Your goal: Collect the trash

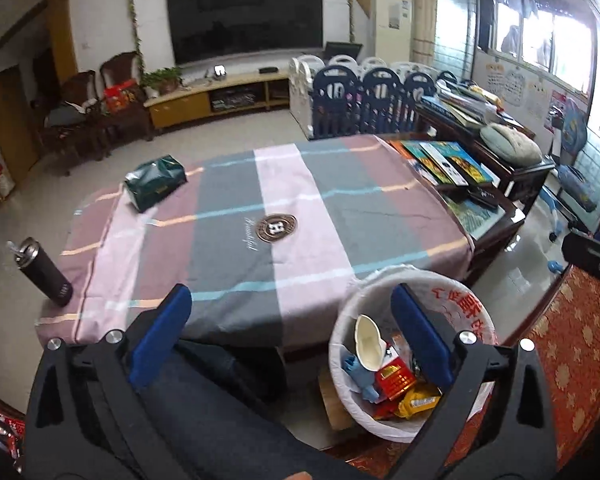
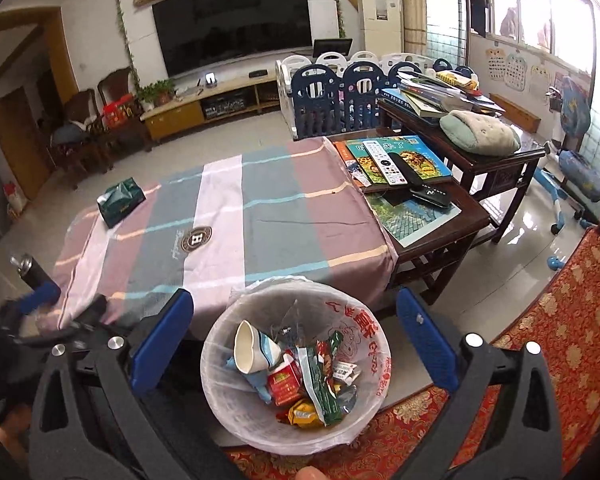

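1. Over the white-lined round trash bin at the near edge of the scene, the right gripper hangs with its blue-padded jaws spread wide apart and nothing between them.
2. Left of it, the left gripper is likewise spread wide and empty, its right jaw over the bin's rim and its left jaw over the near edge of the striped pink-and-grey cloth-covered tabletop.
3. Risk: the bin stands just beside the tabletop, and its thin plastic liner puffs above the rim; a jaw dipping low could snag the liner and drag it loose or tip the bin.
4. Risk: the dark cylindrical flask with a metal cap stands upright at the near left corner of the tabletop, so a careless sweep of the left gripper could knock it over.
5. Risk: the green soft tissue pack at the far left of the tabletop could be mistaken for rubbish; it looks like a household item.
6. The collected trash lies loose in the bin: a crushed white paper cup, a red carton, green and orange wrappers, and blue crumpled plastic, piled below the rim.
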